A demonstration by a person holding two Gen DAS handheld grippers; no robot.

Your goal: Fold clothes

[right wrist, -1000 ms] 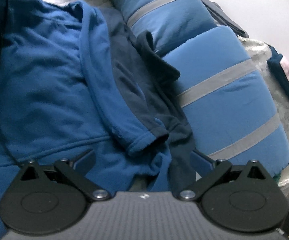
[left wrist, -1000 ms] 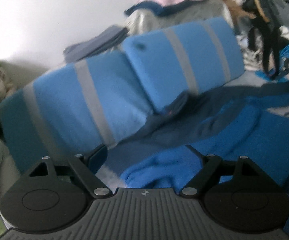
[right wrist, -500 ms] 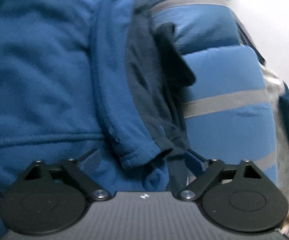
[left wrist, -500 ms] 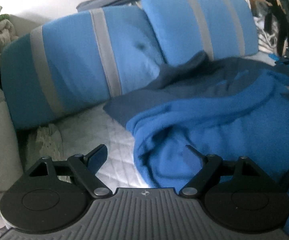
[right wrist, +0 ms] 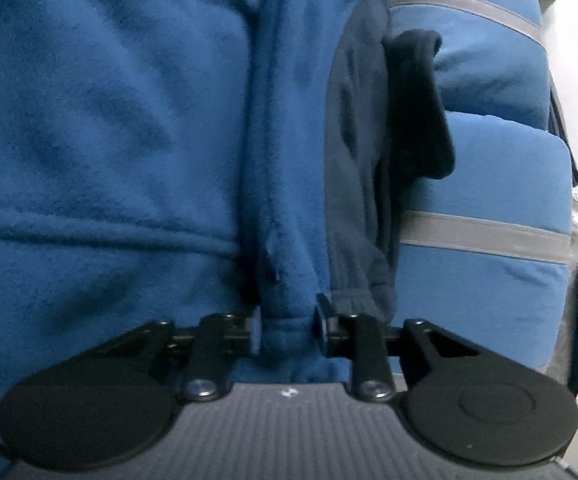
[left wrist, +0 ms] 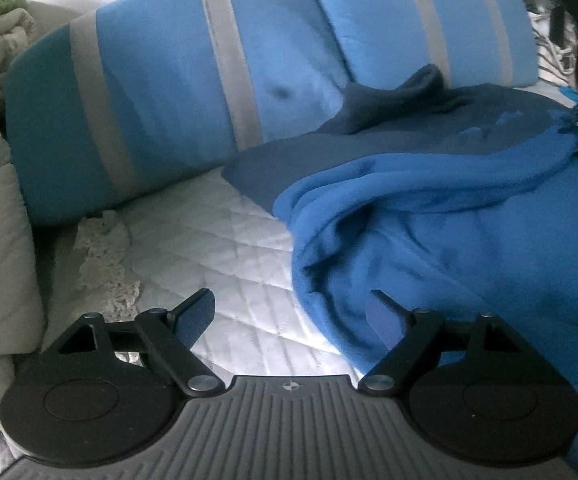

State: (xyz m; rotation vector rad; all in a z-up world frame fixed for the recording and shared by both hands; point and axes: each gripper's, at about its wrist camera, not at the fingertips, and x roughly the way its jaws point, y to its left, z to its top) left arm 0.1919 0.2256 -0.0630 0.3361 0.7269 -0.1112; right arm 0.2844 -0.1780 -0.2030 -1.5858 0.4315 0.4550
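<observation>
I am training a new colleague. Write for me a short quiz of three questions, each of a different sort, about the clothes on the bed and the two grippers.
1. True or false: the left gripper is shut on the blue fleece garment.
2. What does the right gripper hold? A) a pillow B) the fleece's sleeve cuff C) nothing
3. Fill in: a darker ____ garment lies between the fleece and the striped pillows.

Key: 1 false, it stands open over the quilted white cover. 2 B, its jaws have just closed on it. 3 navy.
</observation>
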